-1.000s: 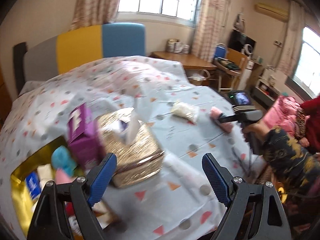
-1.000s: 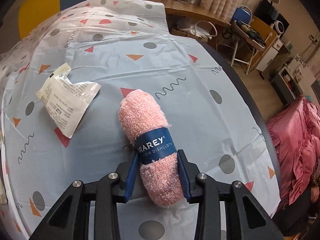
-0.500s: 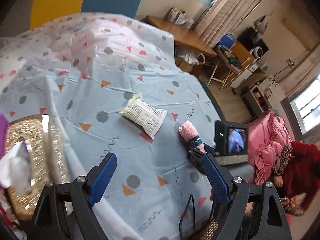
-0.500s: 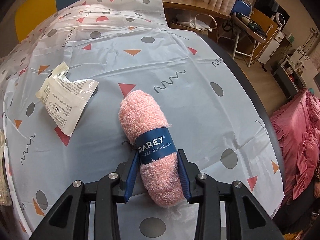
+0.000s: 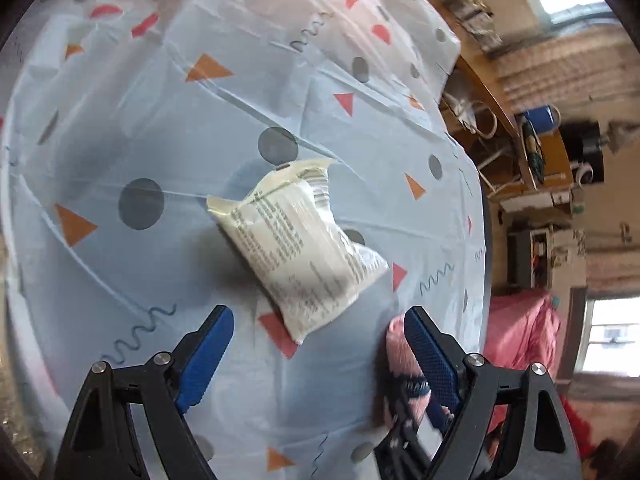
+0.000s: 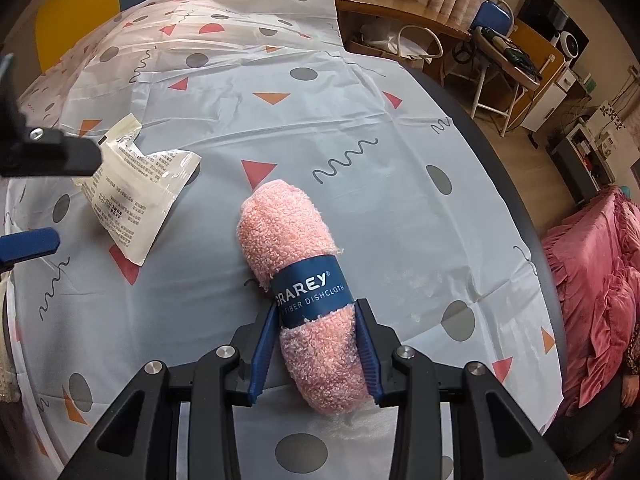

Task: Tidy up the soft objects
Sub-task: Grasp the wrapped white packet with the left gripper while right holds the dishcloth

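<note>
Right gripper [image 6: 316, 344]: pinched around the lower half of the pink dishcloth roll [image 6: 304, 292], blue pads pressed into the fluff on both sides, just below the navy paper band.
Pink dishcloth roll: lay lengthwise on the patterned tablecloth [image 6: 400, 200], far end pointing away from the camera; also seen blurred at the lower right of the left wrist view [image 5: 400, 364], beside the left gripper's right finger.
Left gripper [image 5: 320, 344]: spread wide, nothing between the fingers, poised over the white packet [image 5: 298, 244]; finger parts entered the right wrist view at the left edge.
White packet: flat plastic pouch with printed text, rested on the tablecloth left of the pink roll [image 6: 132, 196], near but apart from it.
Tablecloth: pale blue, with grey dots, orange and red triangles, squiggles.
Background: wooden desk [image 6: 400, 8], pink bedding [image 6: 596, 280] at right.
</note>
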